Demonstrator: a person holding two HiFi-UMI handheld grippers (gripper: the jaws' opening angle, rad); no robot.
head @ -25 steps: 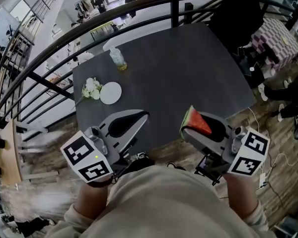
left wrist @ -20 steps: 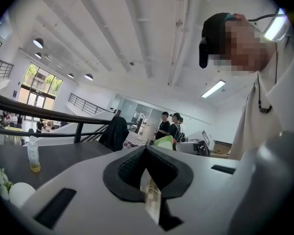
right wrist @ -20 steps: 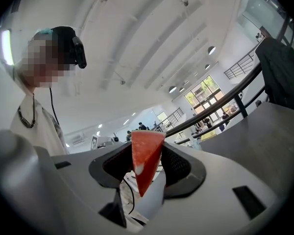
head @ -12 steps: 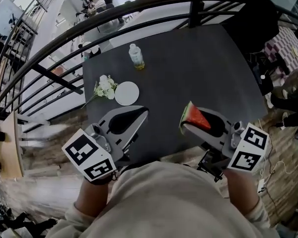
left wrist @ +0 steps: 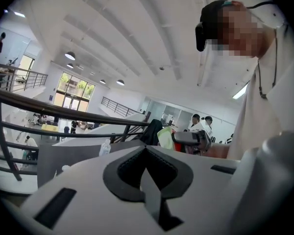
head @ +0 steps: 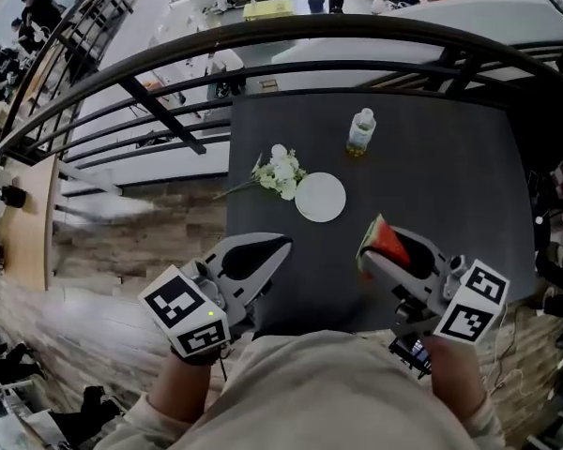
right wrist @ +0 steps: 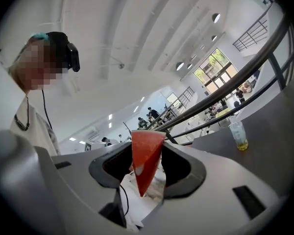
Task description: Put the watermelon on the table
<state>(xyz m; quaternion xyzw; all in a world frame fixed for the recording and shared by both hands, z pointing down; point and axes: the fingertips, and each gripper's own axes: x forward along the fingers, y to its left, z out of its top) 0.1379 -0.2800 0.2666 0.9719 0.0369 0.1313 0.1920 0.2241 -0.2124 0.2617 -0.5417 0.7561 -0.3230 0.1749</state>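
Watermelon slice [head: 387, 240], head view: clamped in R gripper [head: 370, 253], over near edge of table [head: 441, 176]. L gripper [head: 280, 244] alongside, well apart. L gripper view: jaws together, nothing btwn. R gripper view: jaws wide, pads pinching slice.

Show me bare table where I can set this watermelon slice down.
Bare: the table right of the bottle and plate; also its far-left corner behind the flowers. Crowded: around flowers, plate, bottle.

The watermelon [head: 382, 240] is a red wedge with green rind, clamped in the right gripper [head: 390, 249]. It hangs above the near right part of the dark table [head: 450, 186].
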